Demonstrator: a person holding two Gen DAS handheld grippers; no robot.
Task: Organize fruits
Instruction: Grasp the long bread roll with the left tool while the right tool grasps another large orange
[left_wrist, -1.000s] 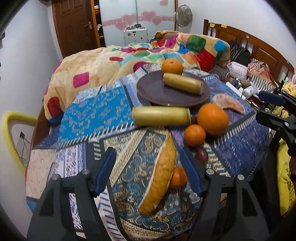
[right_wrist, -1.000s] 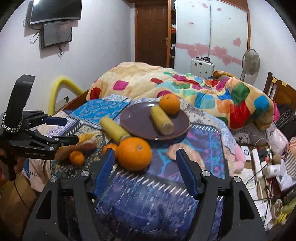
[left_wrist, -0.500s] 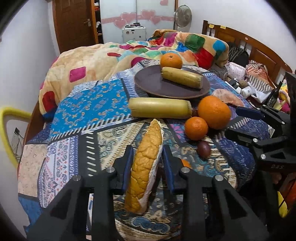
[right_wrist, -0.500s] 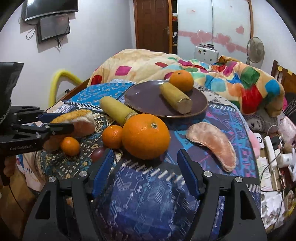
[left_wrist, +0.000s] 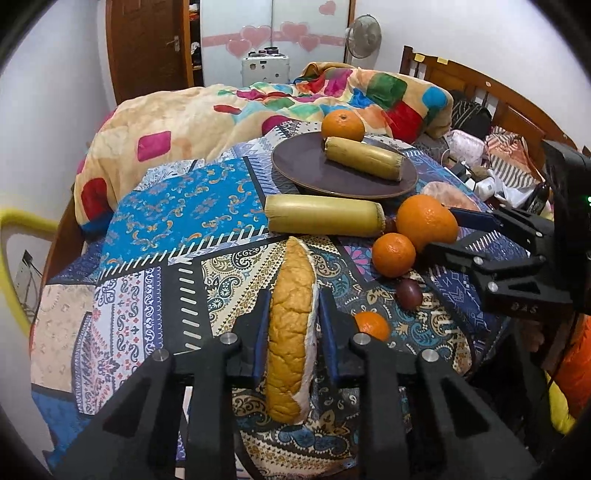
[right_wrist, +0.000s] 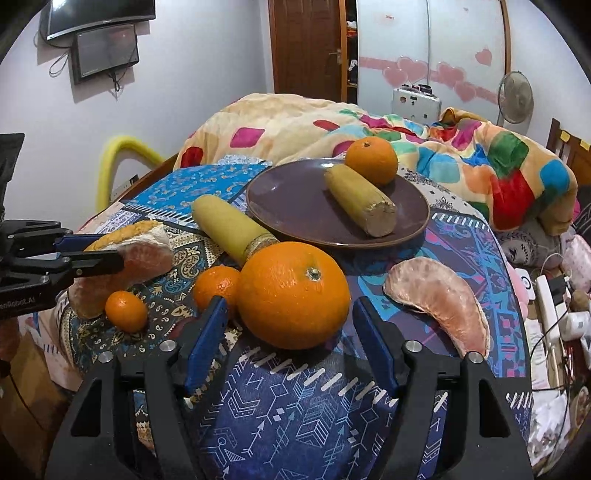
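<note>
My left gripper (left_wrist: 292, 314) is shut on a yellow-rinded pomelo wedge (left_wrist: 290, 325), which also shows in the right wrist view (right_wrist: 125, 258). My right gripper (right_wrist: 290, 321) is open, its jaws either side of a big orange (right_wrist: 293, 295), seen too in the left wrist view (left_wrist: 426, 221). A brown plate (right_wrist: 295, 199) holds an orange (right_wrist: 371, 160) and a yellow stalk piece (right_wrist: 360, 203). A second stalk piece (right_wrist: 231, 225) lies beside the plate. A peeled pomelo segment (right_wrist: 439, 299) lies to the right.
A mid-size mandarin (right_wrist: 218, 284), a small mandarin (right_wrist: 125, 310) and a dark small fruit (left_wrist: 408, 293) lie on the patterned cloth (right_wrist: 295, 406). A colourful quilt (right_wrist: 406, 129) is heaped behind. Cluttered items (right_wrist: 554, 295) sit off the right edge.
My left gripper closed on the pomelo wedge and now holds it. My right gripper moved forward until its open jaws flank the big orange.
</note>
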